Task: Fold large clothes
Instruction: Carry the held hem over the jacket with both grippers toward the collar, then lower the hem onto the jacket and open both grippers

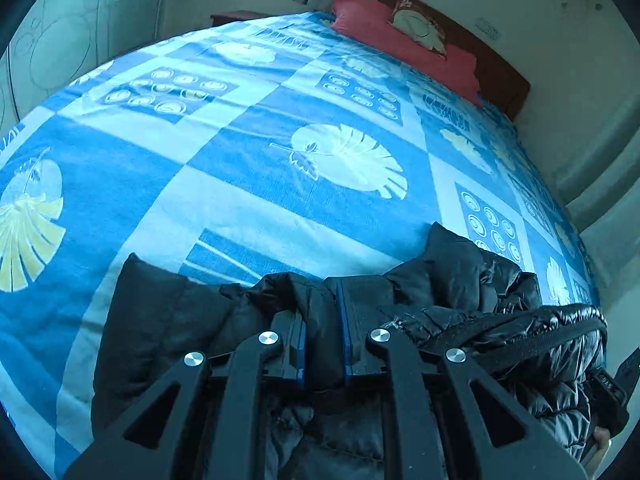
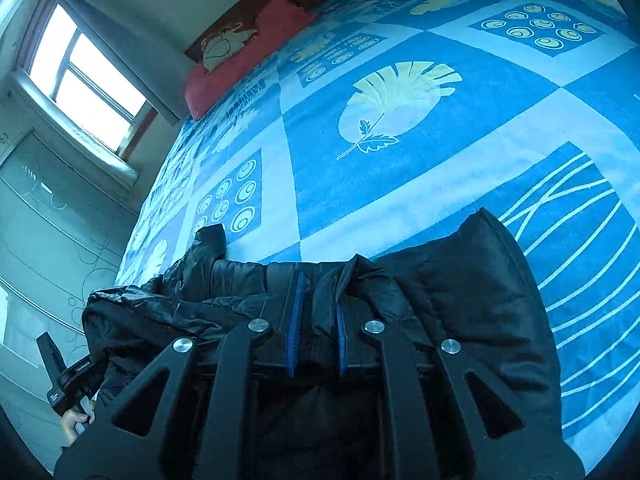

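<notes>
A black puffer jacket (image 1: 168, 320) lies bunched on the near part of the blue patterned bed (image 1: 240, 160). In the left wrist view, my left gripper (image 1: 320, 300) is shut on a fold of the jacket, with black fabric filling the gap between its blue pads. The right wrist view shows the same jacket (image 2: 460, 300) on the bed (image 2: 400, 184). My right gripper (image 2: 318, 300) has a ridge of the jacket pinched between its blue pads. The two grippers hold the garment's near edge side by side. The jacket's lower part is hidden under the gripper frames.
A red pillow (image 1: 400, 40) with a cushion lies by the dark wooden headboard (image 1: 500, 68). A window (image 2: 80, 72) and a grey curtain (image 2: 132, 60) stand beyond the bed's side. A person's hand (image 2: 74, 424) shows at the edge.
</notes>
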Motion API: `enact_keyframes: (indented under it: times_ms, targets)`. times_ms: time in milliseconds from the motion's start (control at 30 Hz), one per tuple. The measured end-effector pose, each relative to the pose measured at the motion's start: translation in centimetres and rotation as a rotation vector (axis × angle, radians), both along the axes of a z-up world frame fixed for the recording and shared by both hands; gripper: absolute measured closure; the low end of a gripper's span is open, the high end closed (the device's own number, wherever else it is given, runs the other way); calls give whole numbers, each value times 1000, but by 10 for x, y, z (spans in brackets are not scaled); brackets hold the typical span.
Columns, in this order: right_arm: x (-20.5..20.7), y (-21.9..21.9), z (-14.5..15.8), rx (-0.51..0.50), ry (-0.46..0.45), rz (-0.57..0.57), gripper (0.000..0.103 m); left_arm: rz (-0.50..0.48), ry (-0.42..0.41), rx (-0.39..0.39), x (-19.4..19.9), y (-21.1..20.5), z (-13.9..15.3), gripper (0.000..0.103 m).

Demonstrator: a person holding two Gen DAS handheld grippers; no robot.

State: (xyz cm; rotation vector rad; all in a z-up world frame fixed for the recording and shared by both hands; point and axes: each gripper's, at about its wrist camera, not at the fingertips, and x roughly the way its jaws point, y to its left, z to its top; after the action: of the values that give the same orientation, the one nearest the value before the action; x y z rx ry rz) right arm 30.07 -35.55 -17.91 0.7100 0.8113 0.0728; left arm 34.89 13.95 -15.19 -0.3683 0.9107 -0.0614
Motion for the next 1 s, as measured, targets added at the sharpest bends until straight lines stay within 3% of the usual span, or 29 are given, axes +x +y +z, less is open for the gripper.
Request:
enact_keyframes:
  times_ms: [133, 200, 233, 267, 333, 467, 533, 633, 700, 900, 1000]
  targets:
    - [-8, -10, 12, 60, -21, -10, 75, -30, -49, -7, -7, -2, 20, 82]
    - [-15, -17, 24, 95, -60, -19, 53, -44, -51, -53, -8, 4, 30, 76]
    - [-21, -19, 32, 82, -81, -41, 31, -50, -54, -90, -8, 7, 35, 63]
    - [-29, -21, 42, 55, -113, -56, 30, -45, -71, -154, -10, 15, 41, 45]
    - [-36, -20, 56, 7, -136, -43, 30, 34, -129, -227, -17, 31, 56, 24]
    - [-40, 3, 70, -160, -130, 2, 30, 76, -182, -268, -30, 42, 74, 23]
    - [-33, 18, 70, -207, -114, 39, 33, 17, -167, -219, -34, 23, 75, 23]
    - [-16, 44, 66, -243, -88, 97, 40, -63, -140, -36, -31, -13, 68, 23]
    - [-1, 64, 62, -283, -73, 128, 40, -87, -117, 47, -23, -28, 56, 23]
    - [32, 93, 30, -486, 32, 174, 40, -41, -7, 167, 5, -33, 7, 23]
    - [43, 92, 1, -490, 79, 184, 38, -42, 25, 203, 14, -33, -13, 21]
